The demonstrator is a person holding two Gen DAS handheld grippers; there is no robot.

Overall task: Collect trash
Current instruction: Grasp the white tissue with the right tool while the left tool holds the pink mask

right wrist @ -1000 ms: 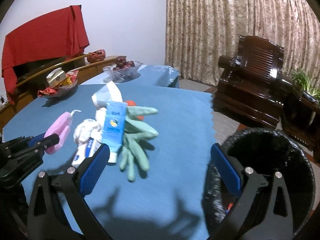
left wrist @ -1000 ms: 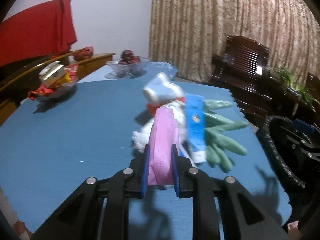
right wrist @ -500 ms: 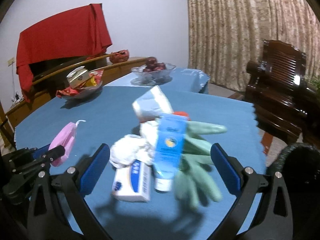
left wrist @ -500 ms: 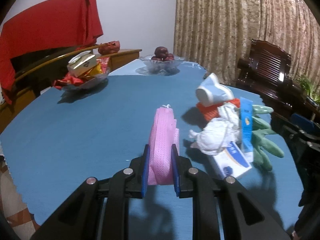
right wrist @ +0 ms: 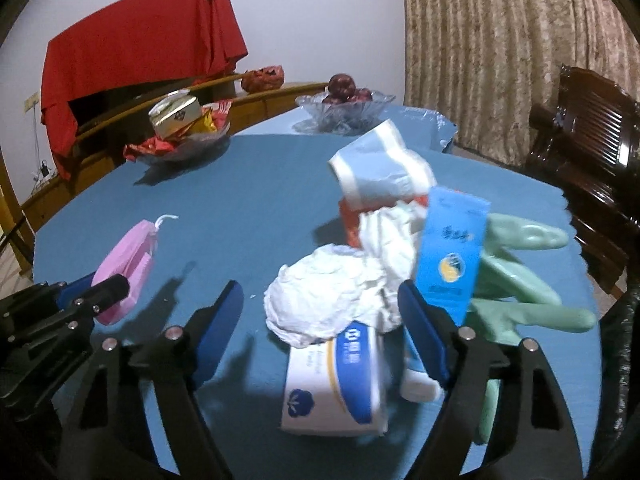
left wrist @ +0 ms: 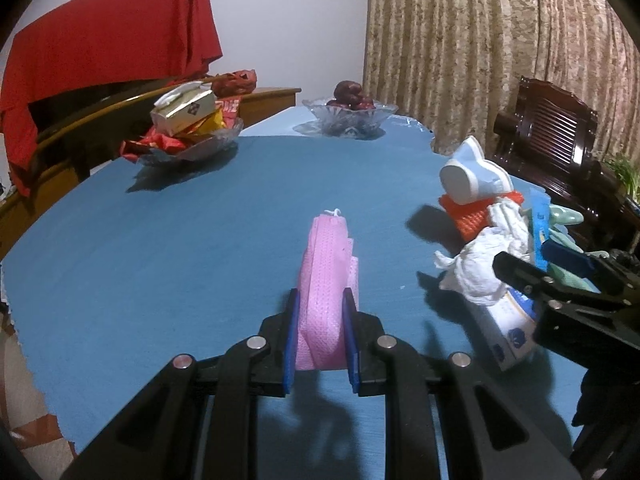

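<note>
The left gripper (left wrist: 320,336) is pinching a pink mask (left wrist: 326,280) edge-on between its blue pads, holding it above the blue table (left wrist: 180,240). In front of it and to its left the tabletop is lying bare as far as the two glass bowls, the snack bowl (left wrist: 192,146) and the fruit bowl (left wrist: 350,118), which are sitting near the far edge.

The right gripper (right wrist: 320,320) is standing spread over the near side of the trash pile; its jaws have just been closing in. A crumpled tissue (right wrist: 328,300) and a white-and-blue box (right wrist: 340,392) are lying between the pads, and no pad is pressing on either. The right pad is sitting just beside a blue tube (right wrist: 452,256). Green gloves (right wrist: 532,284) are spreading toward the table's right edge, where a black bin (right wrist: 624,352) is showing at the picture's rim, below the tabletop. Behind the tissue, a pale blue wrapper (right wrist: 380,172) is sitting on something orange (right wrist: 352,220).

The two grippers are working close together: in the right view the left one, with the mask, is showing at the lower left, with a strip of bare cloth between it and the pile. A dark wooden chair (right wrist: 592,128) is standing beyond the table's right edge, in front of the curtain (right wrist: 500,48).
</note>
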